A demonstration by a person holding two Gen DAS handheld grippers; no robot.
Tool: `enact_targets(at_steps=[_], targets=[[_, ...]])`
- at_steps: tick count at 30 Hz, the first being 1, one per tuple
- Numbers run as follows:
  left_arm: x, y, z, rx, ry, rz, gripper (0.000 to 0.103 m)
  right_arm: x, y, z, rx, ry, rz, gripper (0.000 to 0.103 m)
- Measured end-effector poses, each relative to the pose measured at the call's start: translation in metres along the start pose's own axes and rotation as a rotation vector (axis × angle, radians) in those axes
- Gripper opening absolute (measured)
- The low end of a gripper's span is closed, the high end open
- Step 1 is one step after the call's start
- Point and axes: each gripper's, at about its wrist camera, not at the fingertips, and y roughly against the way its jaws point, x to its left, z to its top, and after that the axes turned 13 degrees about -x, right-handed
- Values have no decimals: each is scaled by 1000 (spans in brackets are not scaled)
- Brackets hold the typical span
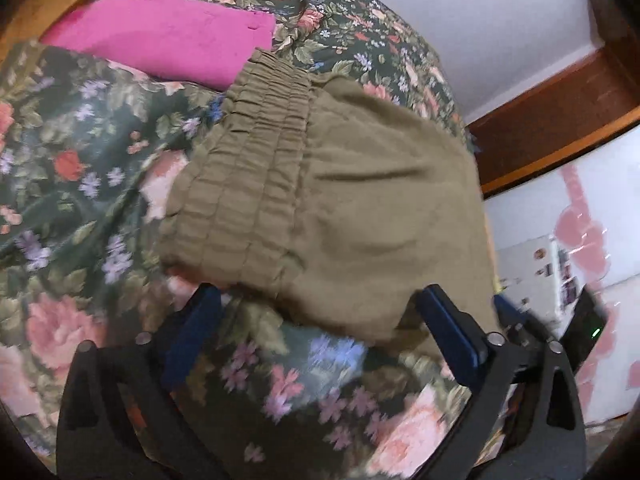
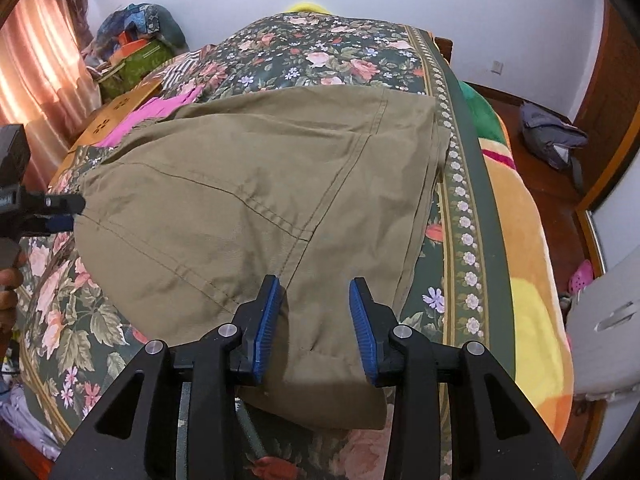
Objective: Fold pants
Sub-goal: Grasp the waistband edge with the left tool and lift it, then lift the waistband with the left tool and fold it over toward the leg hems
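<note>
- Olive pants (image 2: 256, 200) are seen spread flat on a bed (image 2: 460, 216) covered in floral fabric, beside a pink garment (image 1: 160, 36).
- The left claw (image 1: 316, 312) is held wide apart at the elastic waistband (image 1: 256, 160), gripping nothing.
- The right claw (image 2: 314, 320) is held apart, straddling the lower edge of the pants.
- Judged best: both layers should be pinched squarely before any fold is lifted, and the edges kept aligned.

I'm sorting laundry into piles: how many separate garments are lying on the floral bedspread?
2. The olive pants lie spread across the middle of the bedspread; a pink garment lies folded beyond their waistband. Others may be hidden underneath.
</note>
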Motion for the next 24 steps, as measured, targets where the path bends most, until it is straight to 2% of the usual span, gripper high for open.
enact_targets(at_steps=[3,7,9,12,14,17,20,24], targets=[[4,-13,10,-2,31,-9,102,-2,2,-3,-3,-22,15,33],[5,-23,25,-23,44,2,102,-6,3,-6,-8,-45,21,39],[8,-25,30,-43,38,21,95,-8,3,-7,-8,-56,26,39],[6,-23,34,-84,-1,67,77,-8,3,-7,-7,-56,26,40],[4,-22,35,-101,-35,79,60,-9,3,-7,-6,-56,25,40],[-8,-13,33,-137,-114,98,43,-10,4,-7,-6,-58,24,42],[-19,-4,31,-178,-180,132,37,-10,5,-7,-4,-61,21,43],[-30,16,18,-219,-253,164,36,-10,8,-6,7,-46,6,43]])
